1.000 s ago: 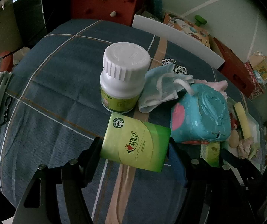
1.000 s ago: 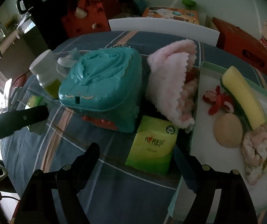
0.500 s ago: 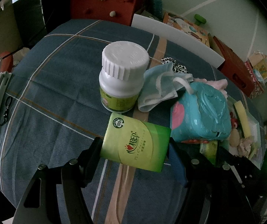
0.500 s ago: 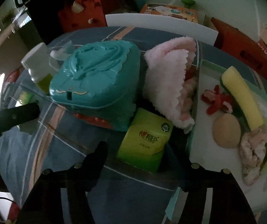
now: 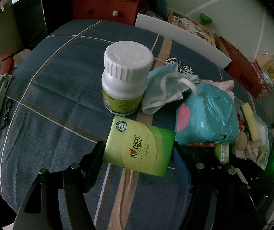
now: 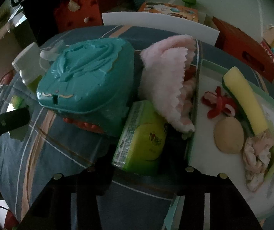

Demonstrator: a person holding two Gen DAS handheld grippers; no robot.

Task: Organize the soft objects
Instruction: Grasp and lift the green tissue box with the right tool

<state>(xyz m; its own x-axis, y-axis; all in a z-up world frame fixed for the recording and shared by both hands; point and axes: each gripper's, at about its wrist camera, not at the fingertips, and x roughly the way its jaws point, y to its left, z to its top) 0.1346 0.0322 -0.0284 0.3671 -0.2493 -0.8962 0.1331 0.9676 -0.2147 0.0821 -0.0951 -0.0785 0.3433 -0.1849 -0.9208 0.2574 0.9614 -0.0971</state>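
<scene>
**Two tissue packs gripped, most soft things still loose**

The left gripper (image 5: 139,153) has its jaws closed on a green tissue pack (image 5: 139,145), held above the bench (image 5: 60,88) just near of the white bottle (image 5: 126,78). The right gripper (image 6: 139,151) clamps a second tissue pack (image 6: 142,145) between the teal box (image 6: 87,80) and the tray (image 6: 200,153). Sponge (image 6: 244,99) and other small items lie in the tray; face mask (image 5: 163,92) and pink cloth (image 6: 167,84) remain outside, so sorting looks roughly midway.

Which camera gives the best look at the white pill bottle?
The left wrist view: the white pill bottle stands in the open there, ribbed cap and label clear. In the right wrist view it sits at the far left edge, partly hidden behind the teal case.
</scene>
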